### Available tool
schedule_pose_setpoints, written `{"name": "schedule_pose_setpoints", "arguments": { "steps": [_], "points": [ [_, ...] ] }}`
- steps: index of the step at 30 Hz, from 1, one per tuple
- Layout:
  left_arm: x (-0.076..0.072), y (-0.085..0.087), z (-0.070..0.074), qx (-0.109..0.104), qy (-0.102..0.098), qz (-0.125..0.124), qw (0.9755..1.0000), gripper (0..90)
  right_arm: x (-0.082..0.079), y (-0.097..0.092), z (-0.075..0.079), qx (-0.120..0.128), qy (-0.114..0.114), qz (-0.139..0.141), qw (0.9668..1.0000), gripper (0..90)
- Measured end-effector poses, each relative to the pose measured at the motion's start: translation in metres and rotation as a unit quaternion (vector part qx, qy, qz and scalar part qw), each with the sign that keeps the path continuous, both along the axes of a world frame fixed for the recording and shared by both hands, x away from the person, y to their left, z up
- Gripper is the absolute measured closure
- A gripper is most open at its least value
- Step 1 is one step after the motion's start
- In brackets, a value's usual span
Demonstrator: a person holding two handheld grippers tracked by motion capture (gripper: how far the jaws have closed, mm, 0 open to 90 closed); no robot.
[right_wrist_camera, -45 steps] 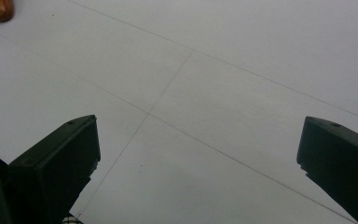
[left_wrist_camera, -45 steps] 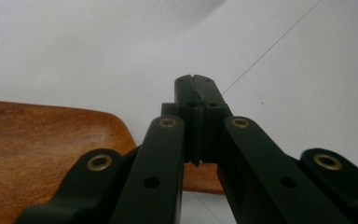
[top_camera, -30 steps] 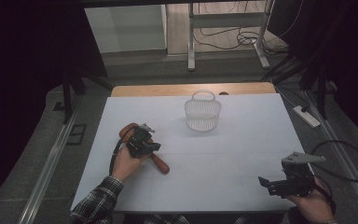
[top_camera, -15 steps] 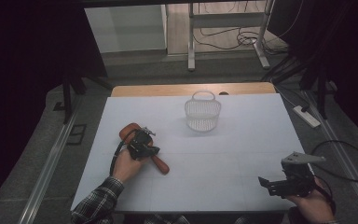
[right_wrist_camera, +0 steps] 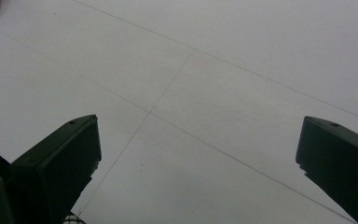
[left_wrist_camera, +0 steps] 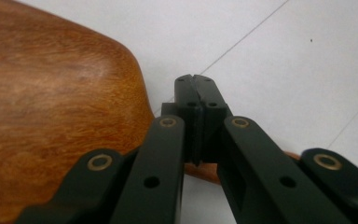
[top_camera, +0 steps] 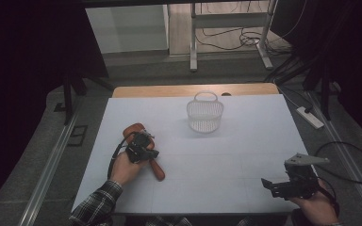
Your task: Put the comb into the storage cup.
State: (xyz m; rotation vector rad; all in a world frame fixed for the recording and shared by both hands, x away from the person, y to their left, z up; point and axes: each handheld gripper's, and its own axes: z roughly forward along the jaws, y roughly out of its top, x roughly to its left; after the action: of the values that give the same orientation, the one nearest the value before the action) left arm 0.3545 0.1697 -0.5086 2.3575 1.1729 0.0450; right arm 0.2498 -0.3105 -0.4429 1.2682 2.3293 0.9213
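Observation:
A wooden spatula lies on the white table, its broad head [top_camera: 133, 129] at the far end and its handle end [top_camera: 158, 173] nearer me. In the left gripper view the head [left_wrist_camera: 51, 116] spreads across the left side, and a strip of handle [left_wrist_camera: 204, 172] shows under the jaws. My left gripper [top_camera: 146, 140] sits right over the spatula's neck with its jaws closed, pad against pad [left_wrist_camera: 196, 86]; I cannot see them clamping the wood. My right gripper [top_camera: 269, 184] hovers low at the table's front right, open [right_wrist_camera: 198, 140], with bare tabletop between its fingers.
A white plastic basket [top_camera: 205, 116] with a handle stands upright at the far middle of the table. A wooden strip [top_camera: 193, 90] edges the far side. Cables and a power strip [top_camera: 311, 117] lie on the floor to the right.

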Motion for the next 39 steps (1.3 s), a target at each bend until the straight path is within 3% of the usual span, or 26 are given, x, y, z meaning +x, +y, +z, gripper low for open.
{"name": "schedule_pose_setpoints", "arguments": {
  "steps": [5,14,27,31,39],
  "points": [
    [-0.003,0.001,0.0,0.024,0.003,0.0,0.9997,89.3,0.0,0.0,0.0,0.0,0.0,-0.001,1.0,0.0],
    [-0.009,0.007,0.0,0.043,0.01,-0.003,0.999,89.3,0.0,0.0,0.0,-0.001,-0.001,0.0,1.0,0.0],
    [-0.016,0.032,-0.002,0.04,0.034,0.017,0.9985,89.3,0.0,0.001,0.0,-0.002,-0.001,0.001,1.0,0.1],
    [-0.018,0.044,-0.003,0.021,0.043,0.032,0.9983,89.3,0.0,0.001,0.0,-0.002,-0.001,0.001,1.0,0.1],
    [-0.021,0.059,-0.003,0.015,0.041,0.048,0.9979,89.2,0.0,0.001,0.0,-0.003,0.0,0.002,1.0,0.2]
  ]
}}
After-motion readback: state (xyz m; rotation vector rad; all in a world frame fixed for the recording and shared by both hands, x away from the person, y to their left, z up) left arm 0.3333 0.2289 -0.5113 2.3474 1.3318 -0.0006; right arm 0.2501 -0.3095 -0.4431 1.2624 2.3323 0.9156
